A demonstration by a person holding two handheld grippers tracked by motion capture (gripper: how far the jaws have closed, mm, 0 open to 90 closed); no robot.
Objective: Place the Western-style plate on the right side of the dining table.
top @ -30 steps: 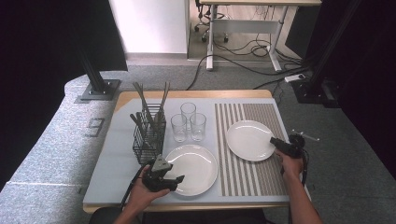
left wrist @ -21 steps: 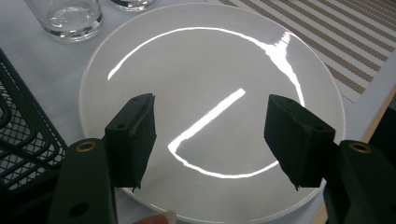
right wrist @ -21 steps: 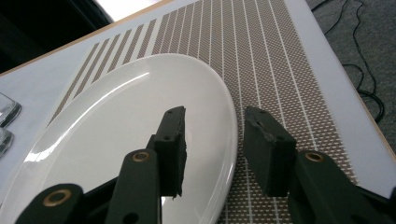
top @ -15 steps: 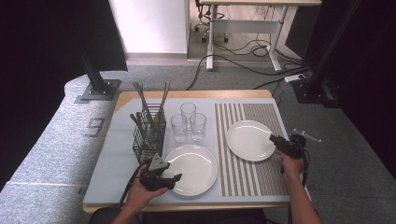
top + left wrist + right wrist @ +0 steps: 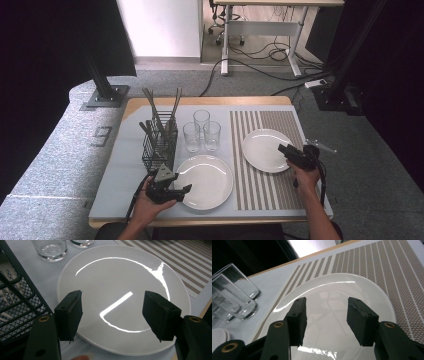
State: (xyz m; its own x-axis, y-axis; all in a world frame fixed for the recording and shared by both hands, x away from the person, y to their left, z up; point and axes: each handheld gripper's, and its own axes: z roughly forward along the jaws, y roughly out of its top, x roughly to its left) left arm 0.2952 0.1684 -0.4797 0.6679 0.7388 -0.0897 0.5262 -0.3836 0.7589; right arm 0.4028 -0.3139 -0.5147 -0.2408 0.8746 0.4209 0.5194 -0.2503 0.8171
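Observation:
A white plate (image 5: 205, 181) lies on the grey mat near the table's front. My left gripper (image 5: 181, 190) hovers at its left rim. In the left gripper view the left gripper (image 5: 112, 312) stands open over the plate (image 5: 120, 272); its jaws have just been opening and nothing is between the pads. A second white plate (image 5: 264, 149) rests on the striped mat (image 5: 260, 192). My right gripper (image 5: 282, 149) is at that plate's right rim. The right gripper (image 5: 325, 315) is open above this plate (image 5: 337, 287); its jaws have also just been opening and hold nothing.
A black wire basket (image 5: 159, 145) with cutlery stands left of the front plate, close to my left gripper (image 5: 15, 302). Three clear glasses (image 5: 201, 132) stand behind the plate. The table's front edge runs just below both hands.
The right gripper's jaws stand wider apart and the hand has shifted slightly at the plate's rim. The left hand keeps roughly its place.

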